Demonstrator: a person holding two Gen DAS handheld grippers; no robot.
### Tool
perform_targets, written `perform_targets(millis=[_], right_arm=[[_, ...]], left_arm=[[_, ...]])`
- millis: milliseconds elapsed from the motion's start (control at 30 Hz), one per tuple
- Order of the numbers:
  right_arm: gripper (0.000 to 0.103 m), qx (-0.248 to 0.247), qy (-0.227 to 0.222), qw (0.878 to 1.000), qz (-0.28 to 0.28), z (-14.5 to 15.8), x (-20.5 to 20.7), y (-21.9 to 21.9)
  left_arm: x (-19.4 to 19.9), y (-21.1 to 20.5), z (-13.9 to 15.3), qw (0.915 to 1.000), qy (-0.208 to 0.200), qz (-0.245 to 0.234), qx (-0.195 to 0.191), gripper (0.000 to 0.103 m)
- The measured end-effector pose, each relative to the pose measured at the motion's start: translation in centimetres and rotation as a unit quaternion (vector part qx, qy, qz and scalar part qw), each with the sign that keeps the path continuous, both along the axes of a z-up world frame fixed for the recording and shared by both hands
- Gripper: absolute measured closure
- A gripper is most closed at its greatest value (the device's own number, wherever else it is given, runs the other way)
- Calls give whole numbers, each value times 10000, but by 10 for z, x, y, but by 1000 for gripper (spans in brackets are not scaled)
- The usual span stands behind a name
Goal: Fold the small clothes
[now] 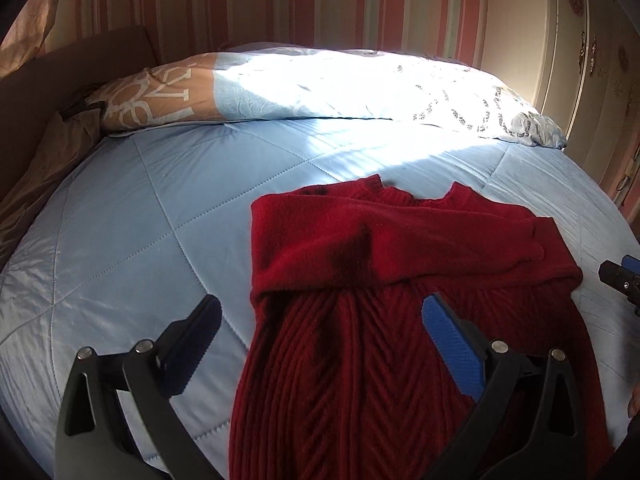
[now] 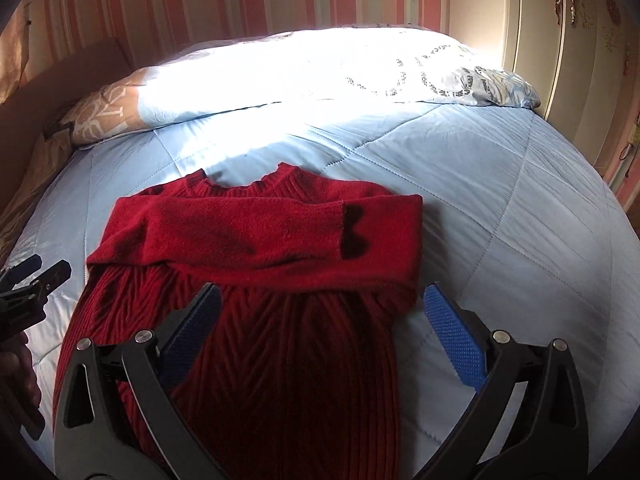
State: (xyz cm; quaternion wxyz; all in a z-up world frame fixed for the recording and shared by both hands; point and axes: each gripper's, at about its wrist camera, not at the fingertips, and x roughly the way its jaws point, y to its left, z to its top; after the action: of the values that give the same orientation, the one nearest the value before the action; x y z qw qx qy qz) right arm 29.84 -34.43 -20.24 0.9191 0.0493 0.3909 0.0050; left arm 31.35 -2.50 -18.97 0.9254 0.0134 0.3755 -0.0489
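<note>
So the red sweater (image 1: 360, 320) sits in the lower middle of both views, on a pale blue quilted bedspread (image 1: 140, 220). Chunky chevron-ribbed knit body, with the fuzzier sleeves folded flat across the chest. Left gripper (image 1: 320, 344) is spread wide with nothing in it, same for the right gripper (image 2: 320, 336): textured blue pads, black arms. Patterned pillow (image 1: 320, 88) runs across the top.

Bedroom with pink striped wallpaper (image 1: 248, 4), a bed under a light-blue quilt (image 1: 132, 216), patterned pillows (image 1: 360, 88) catching strong sunlight, a cream wardrobe (image 2: 576, 52) on the right, brown headboard (image 1: 48, 76) left.
</note>
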Motion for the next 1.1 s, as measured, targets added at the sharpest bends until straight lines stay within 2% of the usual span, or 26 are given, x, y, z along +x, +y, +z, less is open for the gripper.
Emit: perform_targets(millis=[233, 367, 500, 667, 900, 1100], right_arm=[[3, -65, -402, 9989, 242, 16, -142, 9], [3, -11, -594, 9980, 232, 8, -209, 10], [3, 152, -630, 9979, 69, -9, -252, 10], [3, 348, -602, 9975, -150, -31, -286, 6], [3, 511, -671, 9963, -150, -40, -311, 8], [3, 605, -752, 9952, -146, -35, -314, 6]], left_arm=[[-140, 21, 8, 9996, -220, -73, 179, 2], [-206, 43, -2, 9996, -232, 143, 46, 2], [-254, 56, -22, 9992, -119, 363, -85, 2], [-283, 69, -52, 9969, 197, 652, -402, 2], [-287, 57, -64, 9986, 113, 493, 125, 2], [-268, 47, -83, 9986, 411, 291, 140, 2]])
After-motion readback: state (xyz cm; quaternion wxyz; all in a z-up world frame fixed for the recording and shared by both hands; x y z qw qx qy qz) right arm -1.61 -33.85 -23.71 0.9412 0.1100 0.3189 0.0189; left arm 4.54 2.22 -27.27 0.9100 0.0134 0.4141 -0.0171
